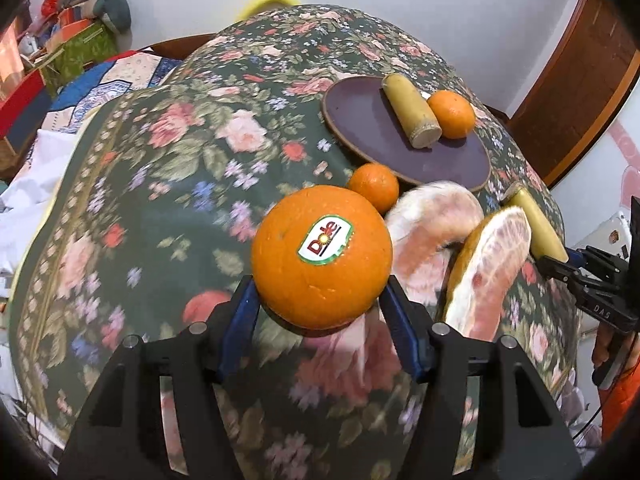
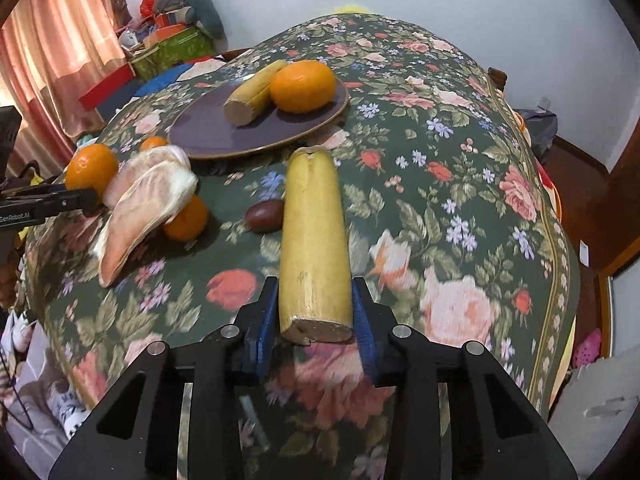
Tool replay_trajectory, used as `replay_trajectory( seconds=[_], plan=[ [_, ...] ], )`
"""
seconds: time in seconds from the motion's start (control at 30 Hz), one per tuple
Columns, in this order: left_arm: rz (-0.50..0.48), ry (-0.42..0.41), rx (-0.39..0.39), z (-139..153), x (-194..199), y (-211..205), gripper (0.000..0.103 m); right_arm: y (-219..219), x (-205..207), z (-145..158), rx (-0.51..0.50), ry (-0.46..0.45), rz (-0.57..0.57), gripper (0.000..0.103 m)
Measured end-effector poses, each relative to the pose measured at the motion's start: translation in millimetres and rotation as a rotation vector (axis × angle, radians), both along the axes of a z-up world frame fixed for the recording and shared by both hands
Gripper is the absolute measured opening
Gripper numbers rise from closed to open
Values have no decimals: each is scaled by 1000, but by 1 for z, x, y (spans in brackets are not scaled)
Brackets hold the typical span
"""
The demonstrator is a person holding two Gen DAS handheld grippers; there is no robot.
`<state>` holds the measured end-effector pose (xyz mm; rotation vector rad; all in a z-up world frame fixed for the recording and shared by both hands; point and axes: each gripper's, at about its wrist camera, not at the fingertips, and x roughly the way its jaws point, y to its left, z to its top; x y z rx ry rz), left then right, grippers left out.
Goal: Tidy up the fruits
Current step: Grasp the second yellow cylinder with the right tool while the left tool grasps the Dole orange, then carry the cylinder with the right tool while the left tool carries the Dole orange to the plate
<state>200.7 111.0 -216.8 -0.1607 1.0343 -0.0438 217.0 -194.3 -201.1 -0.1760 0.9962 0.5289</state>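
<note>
Left gripper (image 1: 320,296) fingers clamped on stickered orange (image 1: 322,256), right gripper (image 2: 314,312) gripping banana piece (image 2: 312,248); seemingly shallow holds, risking drops onto bench (image 2: 440,208).

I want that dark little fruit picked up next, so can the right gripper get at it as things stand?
Probably not yet: the right gripper is shut on a banana piece. The dark fruit lies uncovered on the tablecloth beside it, so the way looks free once the jaws are emptied.
</note>
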Motion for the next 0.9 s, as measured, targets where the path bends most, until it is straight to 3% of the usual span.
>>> replay_trajectory(
  seconds=[0.33, 0.43, 0.57, 0.9],
  plan=[
    [-14, 22, 63, 2, -30, 2, 62, -10, -16, 2, 11, 39, -9, 33],
    [-25, 32, 57, 0, -27, -1, 62, -8, -12, 2, 10, 36, -10, 33],
    [-28, 40, 32, -2, -19, -4, 70, -3, -3, 2, 13, 32, -9, 35],
    [-49, 14, 30, -1, 4, -14, 72, 2, 23, -3, 40, 25, -22, 36]
  ],
)
